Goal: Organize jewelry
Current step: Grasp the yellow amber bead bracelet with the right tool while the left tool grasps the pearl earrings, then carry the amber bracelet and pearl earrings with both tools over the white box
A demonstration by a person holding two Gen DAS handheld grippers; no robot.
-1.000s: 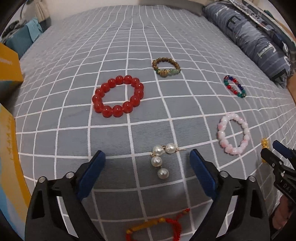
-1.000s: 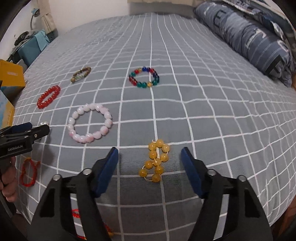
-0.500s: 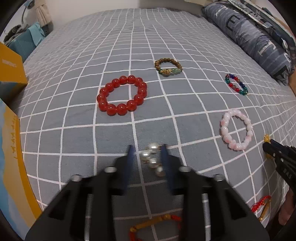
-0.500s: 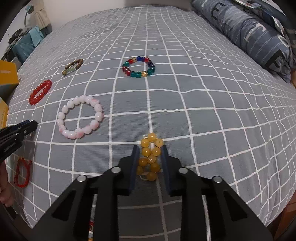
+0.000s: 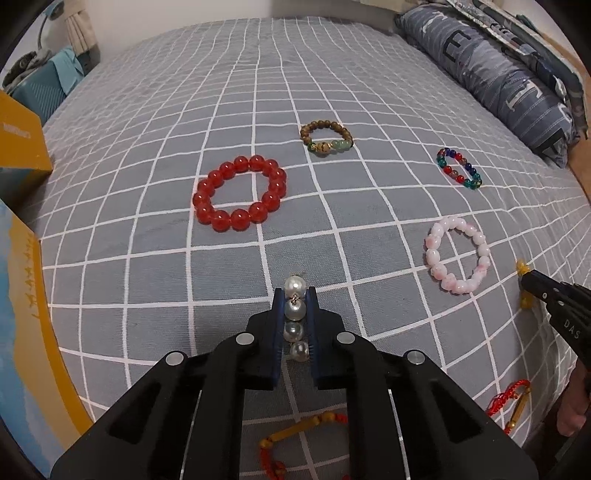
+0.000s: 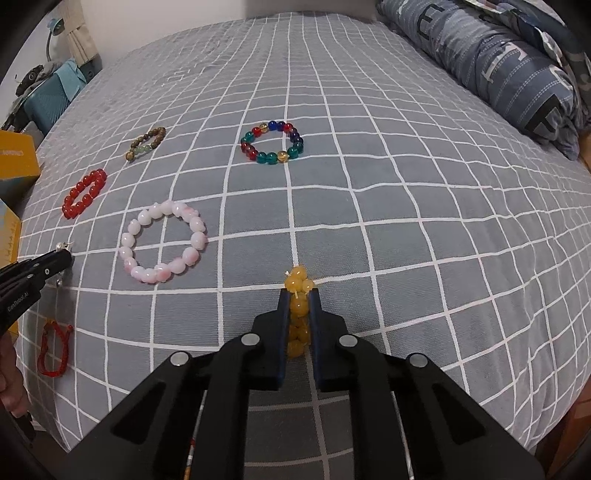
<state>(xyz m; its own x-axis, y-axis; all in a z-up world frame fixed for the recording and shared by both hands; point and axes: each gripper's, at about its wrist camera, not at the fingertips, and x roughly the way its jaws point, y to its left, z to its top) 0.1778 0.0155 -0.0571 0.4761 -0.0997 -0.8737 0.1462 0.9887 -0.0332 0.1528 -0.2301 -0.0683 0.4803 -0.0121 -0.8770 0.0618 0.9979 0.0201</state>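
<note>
The left tool pinches the pearl piece lengthwise between its blue pads on the checked bed. The right tool clamps the bunched yellow bead bracelet likewise, its top beads poking past the tips.

Pearls, yellow beads (both pinched)

Bed under a grey sheet with a white grid, rolled blue-grey duvet along its right edge, pale wall beyond, yellow box left of the bed, teal bag behind it
</note>
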